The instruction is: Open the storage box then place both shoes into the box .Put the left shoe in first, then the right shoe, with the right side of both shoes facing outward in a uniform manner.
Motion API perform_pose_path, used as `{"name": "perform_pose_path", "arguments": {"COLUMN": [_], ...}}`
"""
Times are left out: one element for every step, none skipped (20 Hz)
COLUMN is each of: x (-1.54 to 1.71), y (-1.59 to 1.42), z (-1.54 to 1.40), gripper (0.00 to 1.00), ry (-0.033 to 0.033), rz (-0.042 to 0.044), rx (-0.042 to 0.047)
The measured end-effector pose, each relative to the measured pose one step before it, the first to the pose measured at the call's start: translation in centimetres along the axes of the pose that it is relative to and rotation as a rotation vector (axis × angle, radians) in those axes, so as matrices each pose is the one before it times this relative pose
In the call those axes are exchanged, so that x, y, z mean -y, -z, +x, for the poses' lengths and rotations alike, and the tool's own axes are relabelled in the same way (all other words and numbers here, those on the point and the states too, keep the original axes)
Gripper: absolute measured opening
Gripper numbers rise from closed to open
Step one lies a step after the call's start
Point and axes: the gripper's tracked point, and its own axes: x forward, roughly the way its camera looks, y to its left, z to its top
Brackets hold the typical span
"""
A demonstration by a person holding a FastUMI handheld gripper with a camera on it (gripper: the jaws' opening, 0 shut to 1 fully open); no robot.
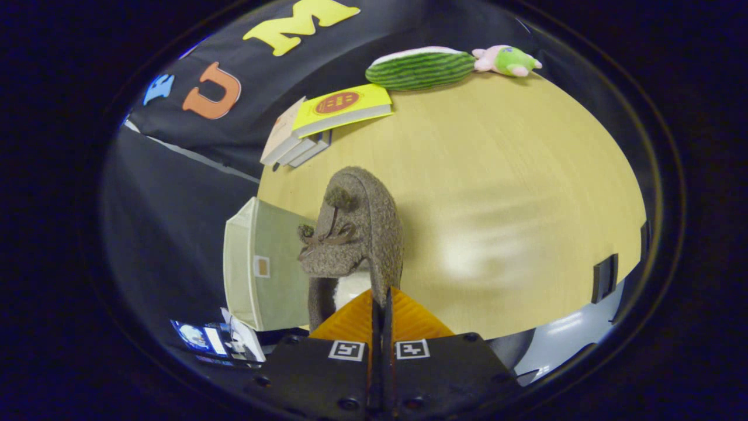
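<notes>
Gripper (383, 301) pinches one shoe (356, 228) — beside one storage box (260, 266).

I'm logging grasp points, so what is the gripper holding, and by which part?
The gripper is shut on the brown fuzzy shoe, pinching the rim of its opening at the heel end, so the shoe hangs ahead of the fingers above the table.

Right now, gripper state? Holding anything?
Gripper: closed, fingers pinching the heel rim of the brown fuzzy shoe, held beside the fabric storage box.
</notes>
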Motion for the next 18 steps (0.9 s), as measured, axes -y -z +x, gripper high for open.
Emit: {"name": "perform_pose_path", "arguments": {"x": [-1.688, -1.833, -1.672, -1.735, -1.749, -1.669, -1.684, -1.749, -1.712, -1.782, -1.643, -1.323, -1.000, -0.776, -0.780, -0.593, -0.460, -0.364], "y": [-0.182, 0.028, -0.144, -0.166, -0.088, -0.007, -0.132, 0.103, 0.159, 0.541, 0.396, 0.431, 0.609, 0.733, 0.470, 0.511, 0.414, 0.086], "z": [-0.432, -0.545, -0.349, -0.303, -0.195, -0.225, 0.007, 0.226, 0.297, 0.462, 0.624, 0.745, 0.784, 0.633, 0.938, 0.990, 0.914, 0.866], "gripper": [0.06, 0.06, 0.06, 0.06, 0.06, 0.06, 0.06, 0.06, 0.06, 0.06, 0.06, 0.06, 0.06, 0.06, 0.06, 0.06, 0.06, 0.06], "ry": [-0.01205, -0.01121, -0.00568, -0.00463, -0.00119, 0.00614, 0.00467, 0.00291, -0.00257, -0.01009, -0.01144, -0.00620, -0.00301, 0.00092, 0.00344, 0.00611, 0.00120, -0.00004], "rz": [-0.01095, -0.00687, -0.00768, -0.00842, -0.00579, -0.00878, -0.01629, -0.02333, -0.01328, -0.00873, -0.00572, -0.00737, -0.01574, -0.01019, -0.00359, -0.00235, 0.01054, 0.03352], "rx": [0.01022, 0.01115, 0.01126, 0.01338, 0.01334, 0.01096, 0.01605, 0.00926, 0.00633, -0.00260, -0.00486, -0.00683, -0.01387, -0.01550, -0.00617, -0.00613, 0.00014, 0.01957]}}
